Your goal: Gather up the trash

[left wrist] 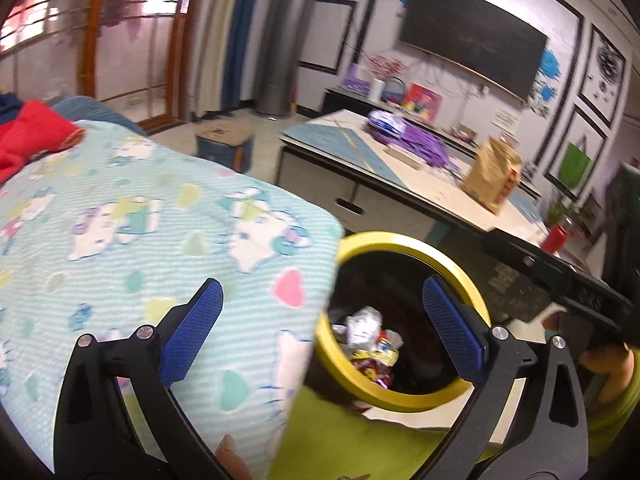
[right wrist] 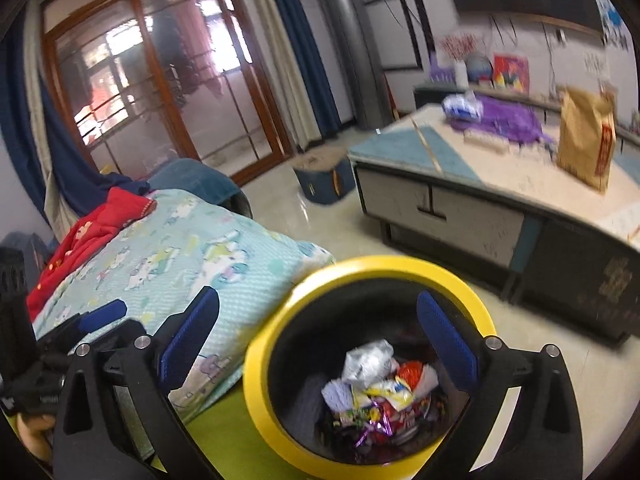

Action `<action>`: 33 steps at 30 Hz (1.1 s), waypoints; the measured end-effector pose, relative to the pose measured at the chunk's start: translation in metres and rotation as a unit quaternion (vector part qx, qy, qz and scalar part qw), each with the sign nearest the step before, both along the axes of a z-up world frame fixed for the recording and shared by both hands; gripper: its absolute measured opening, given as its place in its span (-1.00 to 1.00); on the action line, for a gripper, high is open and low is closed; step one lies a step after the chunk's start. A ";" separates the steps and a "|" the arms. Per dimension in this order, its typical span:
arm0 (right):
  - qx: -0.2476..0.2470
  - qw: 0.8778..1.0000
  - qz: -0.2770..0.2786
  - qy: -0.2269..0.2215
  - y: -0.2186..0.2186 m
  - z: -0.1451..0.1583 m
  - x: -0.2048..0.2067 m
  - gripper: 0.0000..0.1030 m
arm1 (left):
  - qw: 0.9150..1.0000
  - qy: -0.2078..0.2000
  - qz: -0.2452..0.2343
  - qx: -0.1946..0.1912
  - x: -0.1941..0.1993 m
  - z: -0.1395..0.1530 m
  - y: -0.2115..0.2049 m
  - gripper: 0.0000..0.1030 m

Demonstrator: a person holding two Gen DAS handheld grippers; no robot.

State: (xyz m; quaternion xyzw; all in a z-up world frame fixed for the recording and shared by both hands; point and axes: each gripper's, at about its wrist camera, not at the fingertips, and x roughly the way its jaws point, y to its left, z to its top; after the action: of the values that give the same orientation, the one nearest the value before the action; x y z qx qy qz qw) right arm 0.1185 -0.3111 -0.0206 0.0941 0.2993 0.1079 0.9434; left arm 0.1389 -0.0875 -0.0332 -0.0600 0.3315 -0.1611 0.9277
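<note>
Floor-standing yellow-rimmed bin [right wrist: 372, 364], wrappers [right wrist: 376, 396] inside

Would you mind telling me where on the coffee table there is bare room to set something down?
The coffee table is bare at its near corner, between the edge and the purple bag, and along the front edge before the brown paper bag. The back is crowded: purple bag, a blue-white packet, paper bag.

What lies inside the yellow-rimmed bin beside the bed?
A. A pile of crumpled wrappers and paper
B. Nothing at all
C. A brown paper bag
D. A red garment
A: in the right wrist view, the yellow-rimmed bin holds a heap of crumpled wrappers and paper at its bottom, seen between the open fingers of the right gripper.
</note>
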 end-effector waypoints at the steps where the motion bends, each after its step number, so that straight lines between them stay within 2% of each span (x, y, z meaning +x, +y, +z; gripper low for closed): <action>1: -0.004 1.000 0.004 -0.010 0.006 0.002 -0.003 0.87 | 1.000 -0.004 0.011 0.001 -0.002 0.002 0.007 0.78; 7: -0.014 0.998 0.018 -0.061 0.029 0.011 -0.022 0.87 | 0.997 -0.039 0.063 0.007 -0.017 0.016 0.038 0.78; 13: -0.027 0.993 0.014 -0.115 0.049 0.021 -0.047 0.87 | 0.993 -0.074 0.088 0.005 -0.038 0.024 0.058 0.79; 20: -0.051 0.980 0.008 -0.193 0.070 0.032 -0.082 0.88 | 0.989 -0.110 0.100 0.009 -0.066 0.031 0.068 0.79; 22: -0.072 0.975 0.008 -0.211 0.078 0.032 -0.090 0.88 | 0.987 -0.125 0.100 0.010 -0.078 0.032 0.070 0.79; 25: -0.089 0.971 0.003 -0.222 0.083 0.030 -0.096 0.88 | 0.984 -0.143 0.109 0.010 -0.090 0.034 0.072 0.79; 33: -0.098 0.973 0.009 -0.211 0.088 0.021 -0.091 0.88 | 0.981 -0.165 0.104 -0.002 -0.102 0.039 0.070 0.79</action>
State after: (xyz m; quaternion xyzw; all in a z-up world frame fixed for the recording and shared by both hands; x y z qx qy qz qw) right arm 0.0272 -0.2232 0.0003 -0.0263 0.1036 0.1036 0.9889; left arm 0.0371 -0.0173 0.0057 -0.0688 0.1659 -0.0727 0.9811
